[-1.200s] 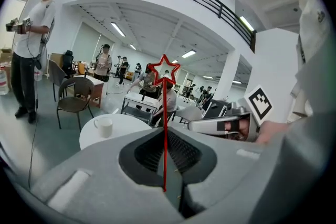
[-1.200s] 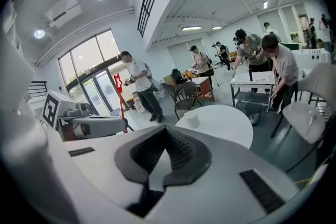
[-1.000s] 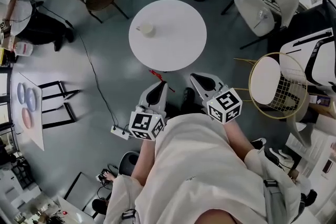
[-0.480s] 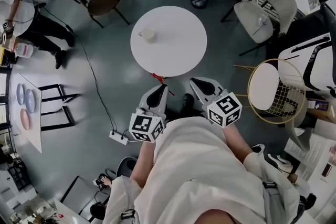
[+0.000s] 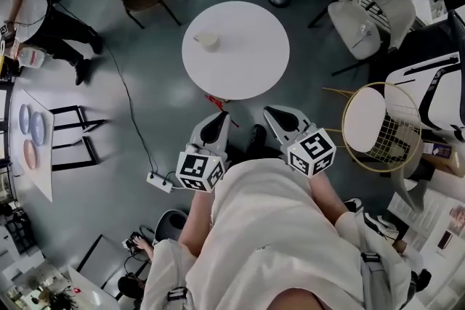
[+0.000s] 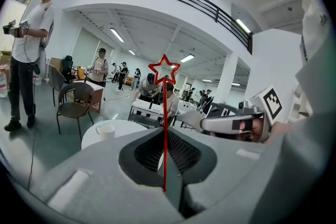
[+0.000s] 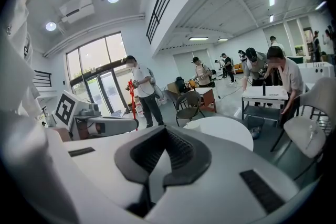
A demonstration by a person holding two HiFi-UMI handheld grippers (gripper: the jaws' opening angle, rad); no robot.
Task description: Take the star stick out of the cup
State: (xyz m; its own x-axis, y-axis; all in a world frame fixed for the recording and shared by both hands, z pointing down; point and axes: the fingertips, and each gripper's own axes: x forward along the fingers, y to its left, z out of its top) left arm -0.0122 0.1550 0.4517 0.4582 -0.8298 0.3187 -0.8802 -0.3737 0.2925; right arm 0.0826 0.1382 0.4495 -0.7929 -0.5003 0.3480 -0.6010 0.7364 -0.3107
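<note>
We had the left gripper point(image 6: 165, 162) pinched shut on the star stick point(image 6: 164, 113). It gripped the thin red shaft near its lower end, so most of the length and the star stood upright above the jaws. The stick was clear of the cup point(image 5: 207, 41), which sat well apart on the round table point(image 5: 251, 65). The right gripper point(image 7: 157, 165) was pressed together on nothing and hung just beside the left one. Our main worry was the grip itself, because a shaft that thin, held so low, could swivel or slide between the pads if we swung the hand quickly. We were also off the table's edge, so any slackening would likely send the stick to the floor. A careless nudge from the right gripper, or the star catching the table rim, could tip it as well.
</note>
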